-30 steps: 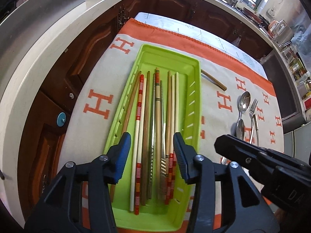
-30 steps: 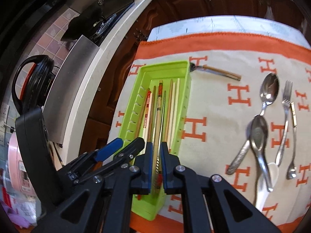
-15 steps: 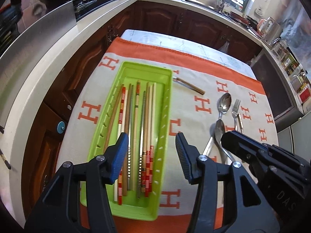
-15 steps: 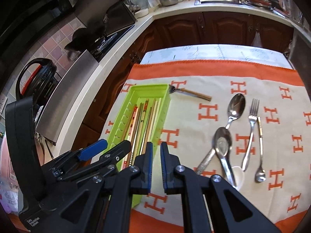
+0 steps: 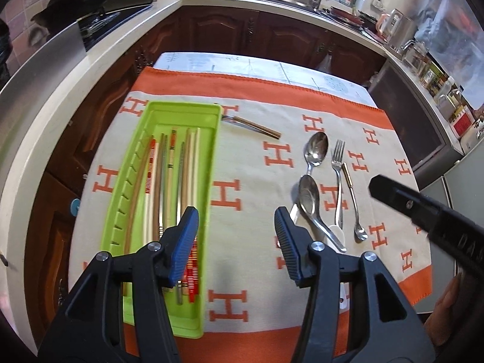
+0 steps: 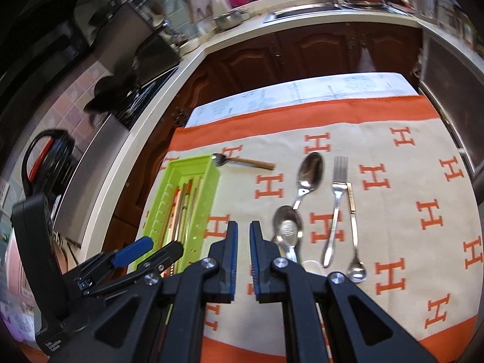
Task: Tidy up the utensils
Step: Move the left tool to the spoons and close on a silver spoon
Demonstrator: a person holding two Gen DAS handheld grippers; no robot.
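- Two black two-finger grippers with blue pads are hovering above a beige cloth with orange H letters and an orange border (image 5: 248, 181), neither one touching anything.
- The left gripper (image 5: 236, 236) is standing wide open with nothing between its fingers, aimed toward 12 o'clock over the bare cloth just right of the tray.
- The right gripper (image 6: 243, 254) is showing only a narrow slit between its pads, gripping nothing; it is pointing toward 12 o'clock, with the left gripper's body lying at its 9 o'clock.
- A long lime-green plastic tray (image 5: 211, 163) is lying at the cloth's 9 o'clock side, its long axis running from 6 to 12 o'clock.
- A bundle of wooden, metal and red-banded chopsticks (image 5: 169, 181) is lying inside the tray, all lined up along its length.
- A small spoon with a wooden-brown handle (image 5: 254, 125) is lying just beside the tray's far right corner, bowl toward the tray, handle pointing to about 4 o'clock.
- A large steel spoon (image 5: 316, 151) is lying near the middle right, bowl at 12 o'clock.
- A second steel spoon (image 5: 308, 193) is lying just nearer, its bowl overlapping the first spoon's handle.
- A steel fork (image 5: 338, 175) is lying beside them, tines toward 12 o'clock.
- A slim gold-handled teaspoon (image 5: 354, 199) is lying just right of the fork, bowl toward 6 o'clock.
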